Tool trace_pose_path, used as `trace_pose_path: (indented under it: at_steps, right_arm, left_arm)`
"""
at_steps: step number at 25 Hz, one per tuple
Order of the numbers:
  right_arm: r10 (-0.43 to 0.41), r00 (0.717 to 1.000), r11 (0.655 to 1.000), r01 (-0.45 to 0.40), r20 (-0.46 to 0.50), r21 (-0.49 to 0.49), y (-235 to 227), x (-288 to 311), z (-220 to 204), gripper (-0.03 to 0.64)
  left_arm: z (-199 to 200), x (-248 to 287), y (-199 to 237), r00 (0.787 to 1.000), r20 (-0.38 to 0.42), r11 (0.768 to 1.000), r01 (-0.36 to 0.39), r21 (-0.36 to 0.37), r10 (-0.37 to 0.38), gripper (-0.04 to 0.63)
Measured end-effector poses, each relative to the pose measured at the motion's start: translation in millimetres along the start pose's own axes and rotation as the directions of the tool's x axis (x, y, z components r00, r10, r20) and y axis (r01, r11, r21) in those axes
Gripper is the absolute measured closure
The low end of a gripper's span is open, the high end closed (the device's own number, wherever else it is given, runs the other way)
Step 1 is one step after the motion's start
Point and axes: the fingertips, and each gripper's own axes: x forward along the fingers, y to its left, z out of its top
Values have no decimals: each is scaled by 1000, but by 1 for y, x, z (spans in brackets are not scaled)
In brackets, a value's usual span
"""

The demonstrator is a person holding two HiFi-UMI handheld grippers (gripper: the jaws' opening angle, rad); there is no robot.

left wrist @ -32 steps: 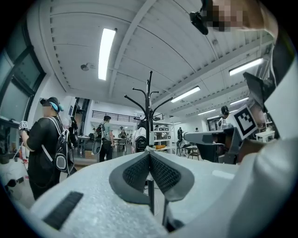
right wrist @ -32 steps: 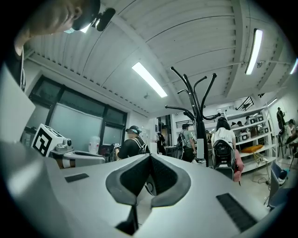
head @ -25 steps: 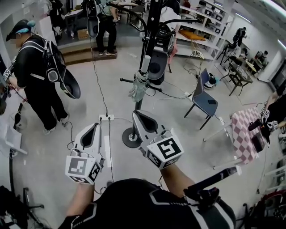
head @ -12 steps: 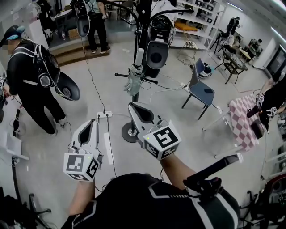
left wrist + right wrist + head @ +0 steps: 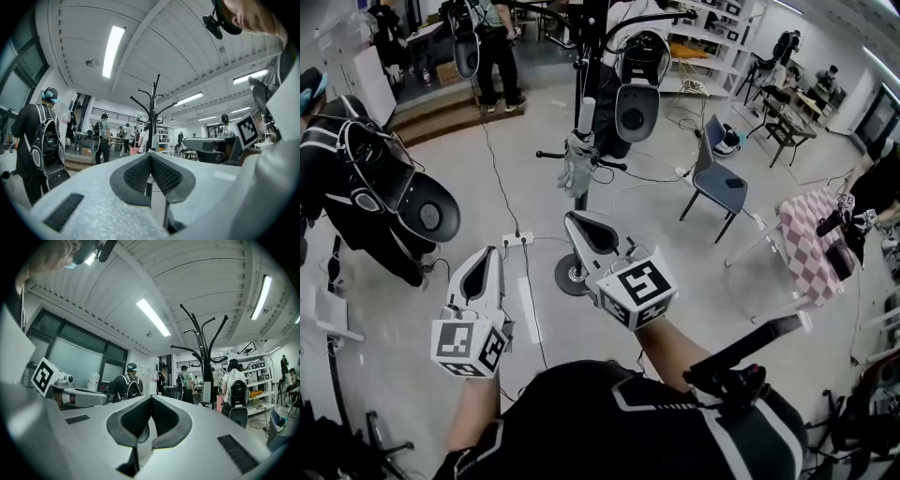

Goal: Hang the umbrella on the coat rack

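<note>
Head view is showing a person with a dark backpack [image 5: 366,187] standing at far left on the floor. Next along, I am holding my left gripper [image 5: 487,258] out low in front of me; its jaws are sitting pressed together with nothing between them, and the left gripper view is confirming this. Just right of it, my right gripper [image 5: 575,223] is pointing toward the coat rack [image 5: 581,66], its jaws likewise closed on nothing. The umbrella [image 5: 577,169] is hanging folded against the rack's pole by a low side peg, well apart from both jaws, so I am judging the hanging as already done, though I cannot tell what is catching the peg. I am expecting it to be light, with a soft, floppy canopy that would slip and bunch; the pale, stiff handle at its top is looking like the surest place to grip. Farther right, a grey chair [image 5: 719,187] is standing alone.
</note>
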Motion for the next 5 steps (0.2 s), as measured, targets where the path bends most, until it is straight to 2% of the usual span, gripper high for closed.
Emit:
trace_pose_path:
  at_steps: [5]
  right_arm:
    - [5, 1000, 1000, -5, -7, 5, 2, -4, -3, 609]
  left_arm:
    - [0, 1, -6, 1000, 8, 1000, 6, -2, -6, 584]
